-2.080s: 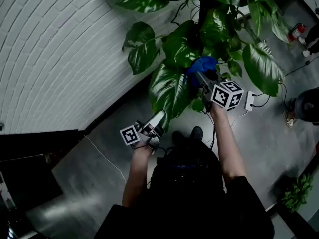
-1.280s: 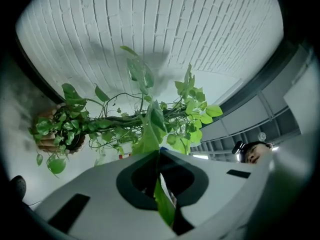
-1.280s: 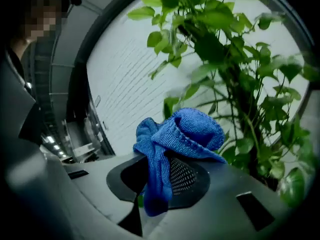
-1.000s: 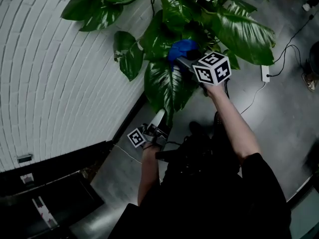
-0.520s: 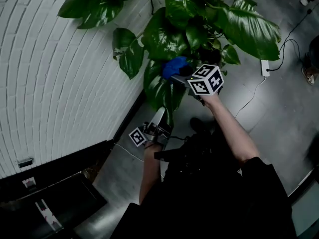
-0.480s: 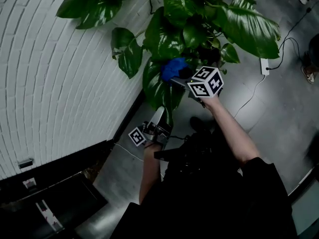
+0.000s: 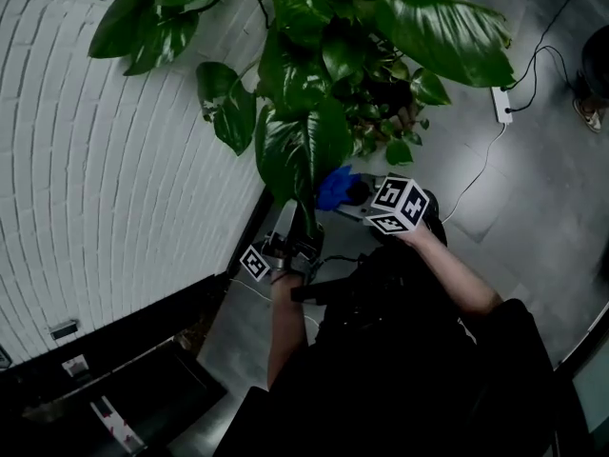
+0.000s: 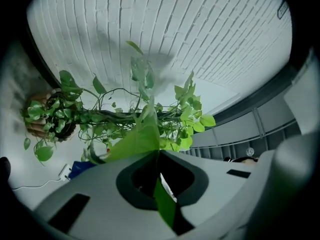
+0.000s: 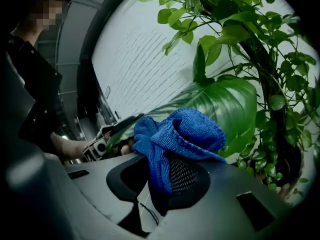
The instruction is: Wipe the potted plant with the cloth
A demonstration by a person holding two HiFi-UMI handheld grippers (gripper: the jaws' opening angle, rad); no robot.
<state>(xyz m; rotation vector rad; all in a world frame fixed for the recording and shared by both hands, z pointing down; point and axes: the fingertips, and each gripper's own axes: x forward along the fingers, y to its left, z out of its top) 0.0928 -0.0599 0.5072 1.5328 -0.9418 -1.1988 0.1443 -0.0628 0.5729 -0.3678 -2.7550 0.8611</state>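
White brick wall [image 7: 114, 160], left gripper [image 8: 157, 156] fingers pinching glossy green leaf [image 8: 132, 141], right gripper [image 9: 157, 170] fingers gripping blue knit cloth [image 9: 192, 129]

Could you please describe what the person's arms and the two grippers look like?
The left gripper and right gripper have pale grey moulded bodies with dark insets at the jaws. Each carries a white cube with black square markers. The person wears a black short-sleeved top, forearms bare.

Person wears a black short-sleeved top [image 7: 409, 360]; left hand-held gripper [image 7: 303, 231] and right hand-held gripper [image 7: 350, 196] are grey, each with a black-marked white cube [image 7: 398, 205].
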